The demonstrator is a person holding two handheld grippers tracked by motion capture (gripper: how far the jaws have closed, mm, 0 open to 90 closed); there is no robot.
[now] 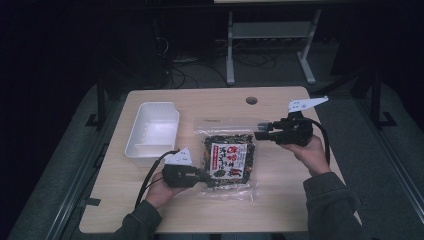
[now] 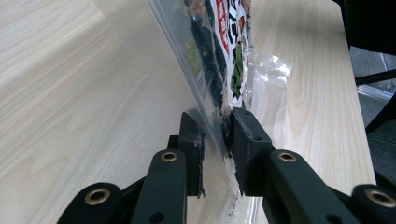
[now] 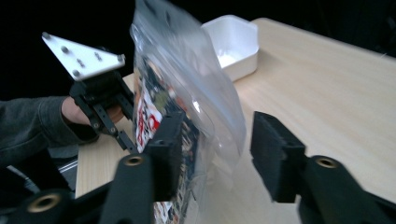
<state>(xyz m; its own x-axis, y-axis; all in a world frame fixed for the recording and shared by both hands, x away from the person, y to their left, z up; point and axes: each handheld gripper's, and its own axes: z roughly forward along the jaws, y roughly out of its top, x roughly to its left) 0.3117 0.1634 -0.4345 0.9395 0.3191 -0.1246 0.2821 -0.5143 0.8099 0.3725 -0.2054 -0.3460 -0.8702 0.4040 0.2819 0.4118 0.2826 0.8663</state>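
A clear plastic bag (image 1: pixel 229 157) holding a dark green packet with a red and white label lies mid-table. My left gripper (image 1: pixel 202 176) is at its near left edge, shut on the bag. In the left gripper view the pads (image 2: pixel 245 135) pinch the film of the bag (image 2: pixel 219 46). My right gripper (image 1: pixel 257 134) is at the bag's far right corner. In the right gripper view its jaws (image 3: pixel 217 140) stand open with the bag (image 3: pixel 187 79) between them; the right pad is clear of the film. The left gripper (image 3: pixel 123 137) holds the bag's far side there.
A white rectangular tray (image 1: pixel 152 127) stands at the back left of the wooden table (image 1: pixel 300 200), also seen as the white tray (image 3: pixel 233 37) behind the bag. A round cable hole (image 1: pixel 251 100) is near the far edge. Desk legs and cables lie beyond.
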